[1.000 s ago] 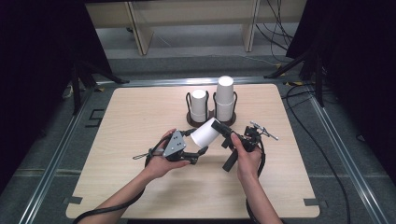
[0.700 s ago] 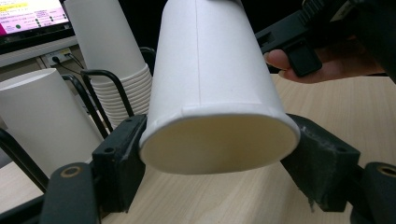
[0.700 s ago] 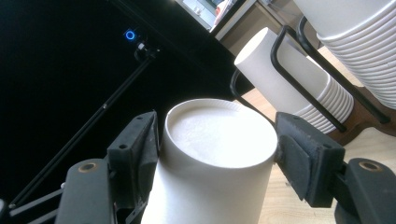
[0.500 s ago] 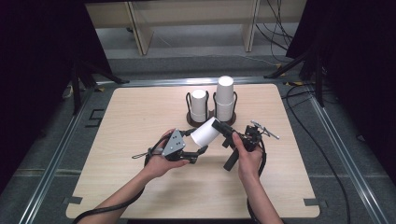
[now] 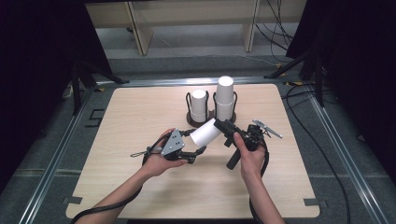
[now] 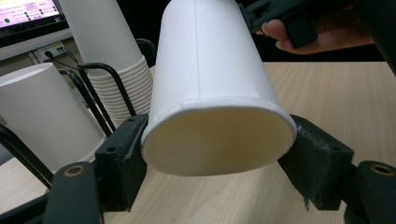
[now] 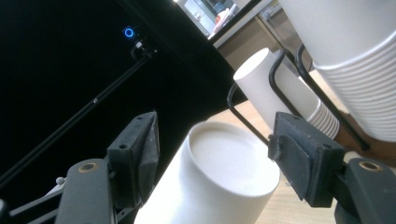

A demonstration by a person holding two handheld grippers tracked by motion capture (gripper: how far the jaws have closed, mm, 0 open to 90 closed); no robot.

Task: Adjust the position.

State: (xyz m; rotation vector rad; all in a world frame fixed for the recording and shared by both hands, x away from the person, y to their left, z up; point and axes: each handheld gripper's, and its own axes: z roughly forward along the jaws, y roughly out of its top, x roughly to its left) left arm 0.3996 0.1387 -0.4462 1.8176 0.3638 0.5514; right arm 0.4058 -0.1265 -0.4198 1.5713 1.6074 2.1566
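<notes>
A white paper cup (image 5: 205, 133) lies on its side in the air above the table, held between both grippers. My left gripper (image 5: 197, 145) has its pads on either side of the cup's open rim (image 6: 219, 140). Its jaws have just been closing and now press on the rim, so it is shut on the cup. My right gripper (image 5: 223, 128) is shut on the base end (image 7: 229, 158). Behind them a black wire holder (image 5: 191, 122) carries a short cup stack (image 5: 199, 105) and a tall cup stack (image 5: 224, 98).
The holder stands at the middle back of the wooden table (image 5: 140, 112). A small grey metal piece (image 5: 267, 129) shows beside the right hand. Black stands and cables ring the table, and the front half holds both forearms.
</notes>
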